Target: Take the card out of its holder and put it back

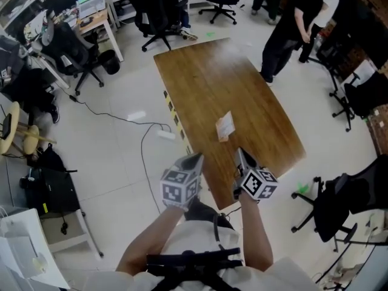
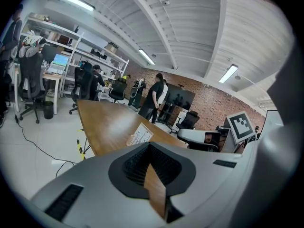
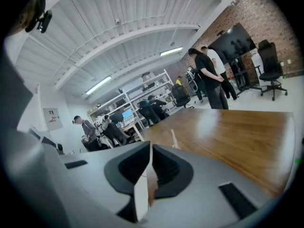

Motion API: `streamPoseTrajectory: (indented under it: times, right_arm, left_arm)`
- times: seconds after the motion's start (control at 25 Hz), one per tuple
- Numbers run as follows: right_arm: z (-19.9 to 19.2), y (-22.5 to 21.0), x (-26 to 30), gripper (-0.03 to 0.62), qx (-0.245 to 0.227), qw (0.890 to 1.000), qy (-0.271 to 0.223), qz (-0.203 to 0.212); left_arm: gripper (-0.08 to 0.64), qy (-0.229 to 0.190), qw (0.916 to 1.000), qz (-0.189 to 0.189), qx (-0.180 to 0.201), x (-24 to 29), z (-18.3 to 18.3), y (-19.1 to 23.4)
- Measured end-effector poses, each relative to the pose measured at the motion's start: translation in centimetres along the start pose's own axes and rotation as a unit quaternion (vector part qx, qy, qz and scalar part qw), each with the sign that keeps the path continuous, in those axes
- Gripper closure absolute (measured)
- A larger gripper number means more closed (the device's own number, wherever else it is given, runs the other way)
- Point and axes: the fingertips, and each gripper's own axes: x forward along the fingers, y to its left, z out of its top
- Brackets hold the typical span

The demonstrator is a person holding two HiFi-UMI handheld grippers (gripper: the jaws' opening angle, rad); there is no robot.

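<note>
A white printed card in a clear holder [image 1: 225, 126] stands on the long wooden table [image 1: 230, 71], a little way in from its near end. The left gripper view shows the card [image 2: 140, 135] ahead and slightly left; in the right gripper view I see it edge-on [image 3: 173, 139]. Both grippers hover at the table's near edge, short of the card. My left gripper [image 1: 195, 157] has its jaws slightly apart, with only table wood showing through the gap [image 2: 154, 184]. My right gripper [image 1: 240, 153] is open by a narrow slit [image 3: 145, 184]. Neither holds anything.
Two people [image 1: 297, 17] stand by the table's far right corner. Black office chairs [image 1: 339, 202] sit to the right of the near end, and others [image 1: 159, 11] beyond the far end. A cable and power strip [image 1: 165, 133] lie on the floor to the table's left.
</note>
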Motion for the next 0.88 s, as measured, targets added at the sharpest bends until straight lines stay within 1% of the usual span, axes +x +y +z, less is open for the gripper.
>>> streamPoseTrajectory:
  times: [0.16,0.2,0.28,0.36,0.44,0.64,0.88]
  right_arm:
    - [0.7,-1.3,1.7,0.548,-0.007,1.000,0.004,-0.008]
    - [0.8,-1.7,2.1,0.515,-0.007,1.000,0.006,-0.012]
    - [0.7,-2.5,2.9,0.487,-0.008,1.000,0.013,-0.020]
    - [0.4,-3.3,3.9,0.434,-0.011,0.999,0.023,-0.026]
    - [-0.1,-3.8,5.0,0.402,-0.018,0.999,0.033,-0.031]
    - [-0.3,-5.0,8.0,0.388,-0.050,0.996,0.048,-0.050]
    - [-1.6,-6.8,11.0,0.388,-0.085,0.990,0.078,-0.080]
  left_arm:
    - [0.571,0.010,0.9999,-0.001,0.003,1.9,0.2,0.4]
    - [0.571,0.013,0.9999,-0.002,0.004,2.3,0.2,0.4]
    - [0.571,0.018,0.9998,-0.004,0.007,3.1,0.3,0.4]
    - [0.571,0.023,0.9997,-0.007,0.009,3.8,0.4,0.4]
    - [0.571,0.029,0.9995,-0.008,0.011,4.5,0.3,0.4]
    - [0.571,0.041,0.9990,-0.010,0.015,6.1,0.0,0.9]
    - [0.571,0.059,0.9981,-0.012,0.014,8.1,-1.0,2.0]
